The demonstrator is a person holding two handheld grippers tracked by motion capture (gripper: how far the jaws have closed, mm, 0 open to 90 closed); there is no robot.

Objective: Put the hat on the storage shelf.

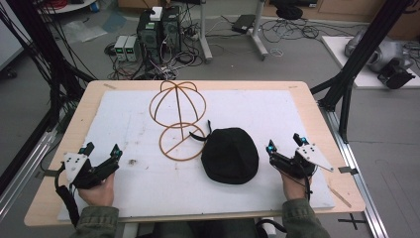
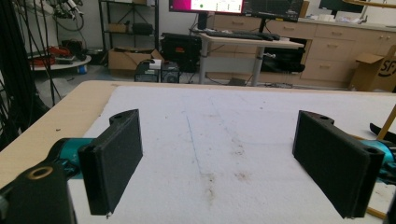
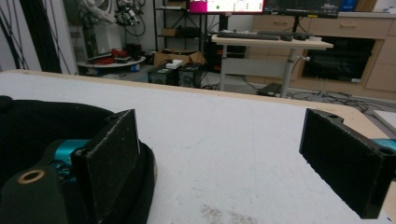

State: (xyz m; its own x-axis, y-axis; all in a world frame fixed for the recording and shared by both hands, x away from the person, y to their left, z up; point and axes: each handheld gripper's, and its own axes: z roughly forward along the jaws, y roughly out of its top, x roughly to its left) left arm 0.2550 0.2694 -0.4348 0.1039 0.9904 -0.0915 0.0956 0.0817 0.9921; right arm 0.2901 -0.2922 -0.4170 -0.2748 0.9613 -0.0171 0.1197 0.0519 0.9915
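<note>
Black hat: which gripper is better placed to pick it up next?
Right. The right gripper sits open just beside the black hat, whose brim shows against its jaw in the right gripper view. The left gripper, also open, is farther off across the white mat.

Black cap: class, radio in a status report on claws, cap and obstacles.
Left claw open, empty. Right claw open, beside black cap, not touching. Cap flat on white board, wire hat stand just behind.

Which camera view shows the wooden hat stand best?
The high view: the wooden hat stand shows whole there, beside the black hat. The left gripper view catches a thin piece at its right edge.
</note>
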